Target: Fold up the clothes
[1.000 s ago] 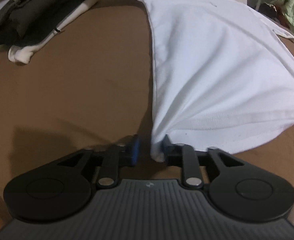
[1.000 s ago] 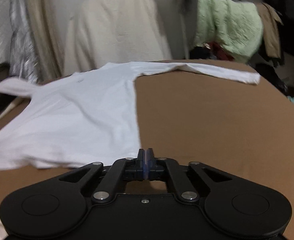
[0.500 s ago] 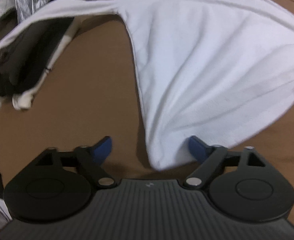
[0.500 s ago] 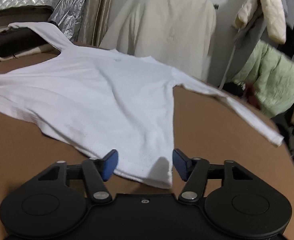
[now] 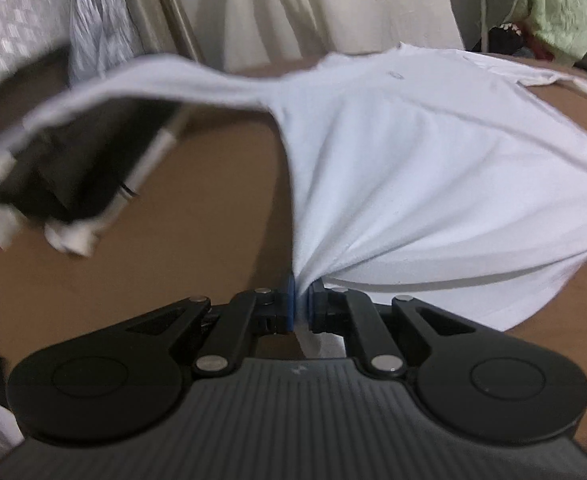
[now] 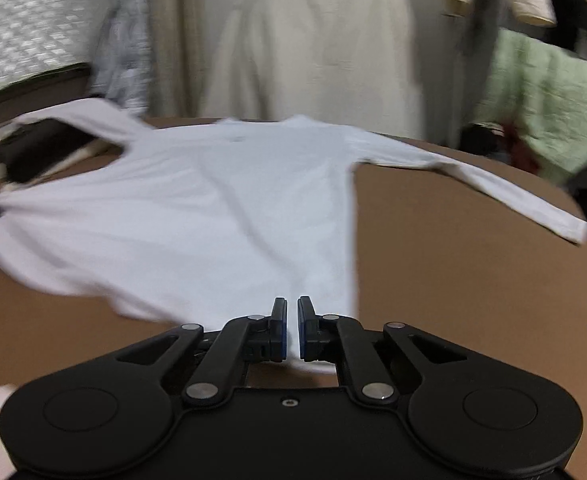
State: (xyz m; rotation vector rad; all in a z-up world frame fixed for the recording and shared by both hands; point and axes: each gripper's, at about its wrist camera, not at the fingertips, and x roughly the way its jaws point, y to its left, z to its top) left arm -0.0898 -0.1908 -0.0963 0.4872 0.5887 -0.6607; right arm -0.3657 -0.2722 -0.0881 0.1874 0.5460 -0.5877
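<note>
A white long-sleeved shirt lies spread on the brown table, collar away from me. My left gripper is shut on its left hem corner, and the cloth fans out tight from the pads. In the right wrist view the shirt stretches across the table, one sleeve trailing right. My right gripper is shut on the right hem corner. The left sleeve hangs lifted over a dark pile.
A stack of dark and white folded clothes sits at the table's left edge. A cream-covered chair stands behind the table. A green quilted garment hangs at the right. A silver padded sheet is at the left.
Both grippers stood open around the hem corners half a second ago; both have now closed on the shirt's hem. The cloth is pulled taut and the views are blurred by motion.
</note>
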